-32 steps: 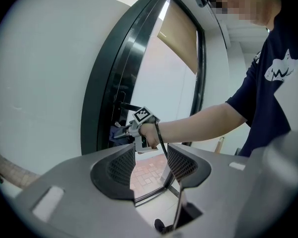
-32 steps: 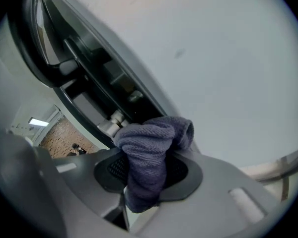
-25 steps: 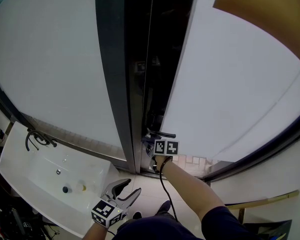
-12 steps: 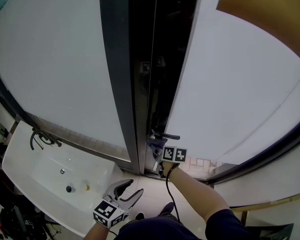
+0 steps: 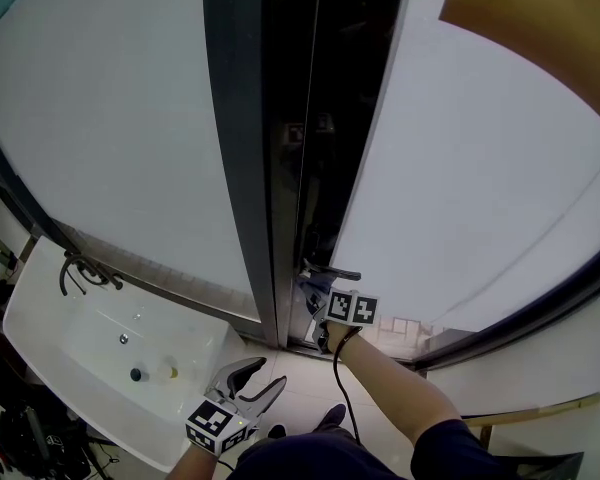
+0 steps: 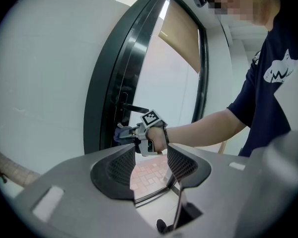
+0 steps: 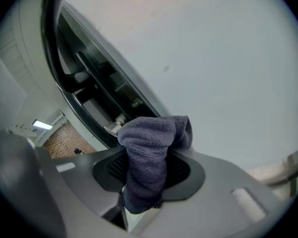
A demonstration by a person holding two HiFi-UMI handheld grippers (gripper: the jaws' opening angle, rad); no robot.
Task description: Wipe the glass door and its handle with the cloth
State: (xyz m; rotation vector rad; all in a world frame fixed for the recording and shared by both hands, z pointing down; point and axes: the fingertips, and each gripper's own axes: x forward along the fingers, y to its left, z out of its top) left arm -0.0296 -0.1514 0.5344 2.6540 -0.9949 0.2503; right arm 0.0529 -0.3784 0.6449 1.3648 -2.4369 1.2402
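The right tool (image 7: 148, 171) grasps a grey-purple cloth (image 7: 154, 143), though its jaws have just been opening. Only its own view shows this grip, at lower centre beside the glass door (image 7: 213, 58). The head view shows the handle (image 5: 330, 271) just above that tool. The left tool (image 6: 150, 163) stands released and empty.

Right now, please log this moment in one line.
right gripper: jaws just opening, cloth between | below door handle | left gripper: open, empty

Navy short-sleeved T-shirt (image 6: 270, 68) with white chest print
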